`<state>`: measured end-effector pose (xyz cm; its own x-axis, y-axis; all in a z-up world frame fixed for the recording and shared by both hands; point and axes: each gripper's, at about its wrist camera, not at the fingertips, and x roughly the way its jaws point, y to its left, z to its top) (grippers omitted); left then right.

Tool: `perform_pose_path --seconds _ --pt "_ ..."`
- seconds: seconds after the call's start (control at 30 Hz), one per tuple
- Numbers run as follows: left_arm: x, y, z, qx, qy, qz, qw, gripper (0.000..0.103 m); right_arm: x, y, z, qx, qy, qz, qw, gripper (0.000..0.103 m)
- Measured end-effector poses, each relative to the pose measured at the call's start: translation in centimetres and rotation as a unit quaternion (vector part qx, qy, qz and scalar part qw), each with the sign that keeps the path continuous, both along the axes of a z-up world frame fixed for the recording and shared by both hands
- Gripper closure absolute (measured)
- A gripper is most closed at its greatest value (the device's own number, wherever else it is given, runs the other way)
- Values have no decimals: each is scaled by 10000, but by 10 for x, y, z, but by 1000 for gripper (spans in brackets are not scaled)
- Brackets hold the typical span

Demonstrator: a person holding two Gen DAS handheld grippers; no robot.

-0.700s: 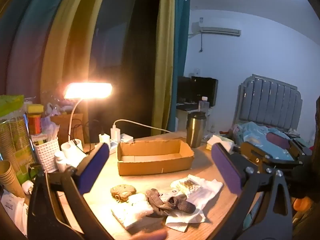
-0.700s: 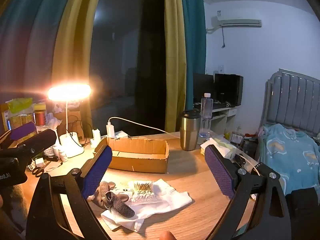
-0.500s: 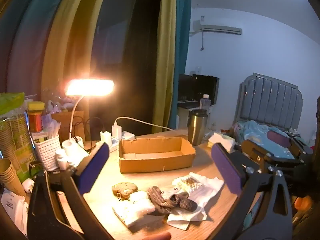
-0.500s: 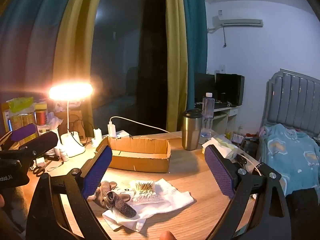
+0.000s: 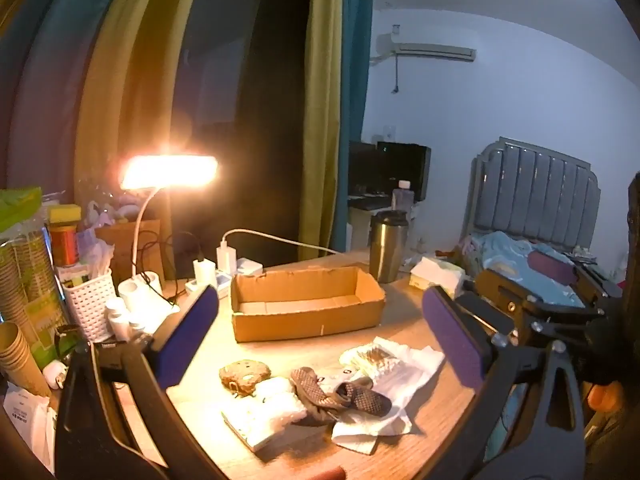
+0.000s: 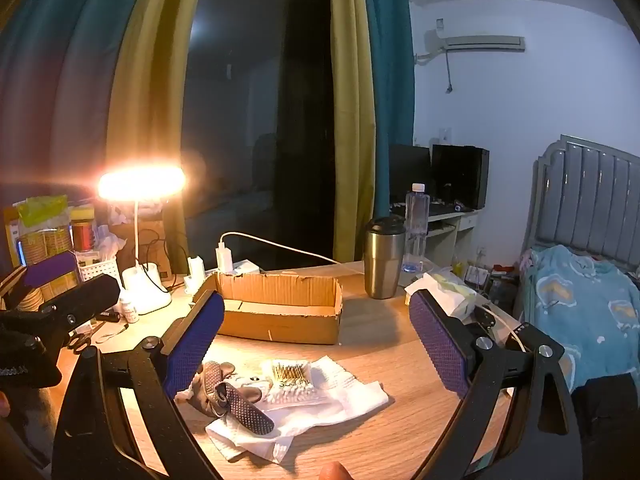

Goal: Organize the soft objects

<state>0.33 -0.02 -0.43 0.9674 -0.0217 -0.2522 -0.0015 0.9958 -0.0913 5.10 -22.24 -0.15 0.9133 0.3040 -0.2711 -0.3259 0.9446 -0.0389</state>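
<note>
Tongs first: my left gripper (image 5: 320, 336) and my right gripper (image 6: 316, 344) both tip slightly downward over the round wooden table (image 6: 384, 344), jaws spread fully wide, nothing between the purple textured pads.

Nearest, one pile of soft things lies on the tabletop: one crumpled white cloth (image 5: 404, 380) underneath, two brown mesh-knit socks (image 5: 340, 394) tangled on it, one clear packet of cotton swabs (image 6: 290, 378), one folded fluffy white towel (image 5: 268, 412) and one small round brown plush pouch (image 5: 244, 374) at the left edge.

Beyond, apart from the pile, one shallow open corrugated cardboard box (image 5: 304, 306) stands empty.

Farther back: one steel tumbler (image 6: 384, 258), one clear plastic bottle (image 6: 416, 232), one lit white gooseneck lamp (image 5: 168, 172).
</note>
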Motion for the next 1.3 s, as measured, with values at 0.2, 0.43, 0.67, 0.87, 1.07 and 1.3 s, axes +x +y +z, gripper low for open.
perform_pose_path --seconds 0.2,0.43,0.67,0.87,1.07,1.3 --pt "-1 0 1 -18 -54 60 10000 0 0 2 -1 -24 1 3 10000 8" --pt "-4 6 1 -33 -69 125 9999 0 -4 1 -2 -21 14 30 10000 8" --pt "-6 9 -2 -42 -77 207 9997 0 -1 8 -2 -90 30 97 9999 8" --pt "-7 10 -2 -31 -82 246 9997 0 -1 9 -3 -57 38 92 9999 8" --pt "-8 10 -3 -32 -86 250 9996 0 1 10 -4 -74 66 108 9999 8" --pt "-9 11 -3 -49 -79 258 9996 0 0 9 -4 -15 65 61 10000 8"
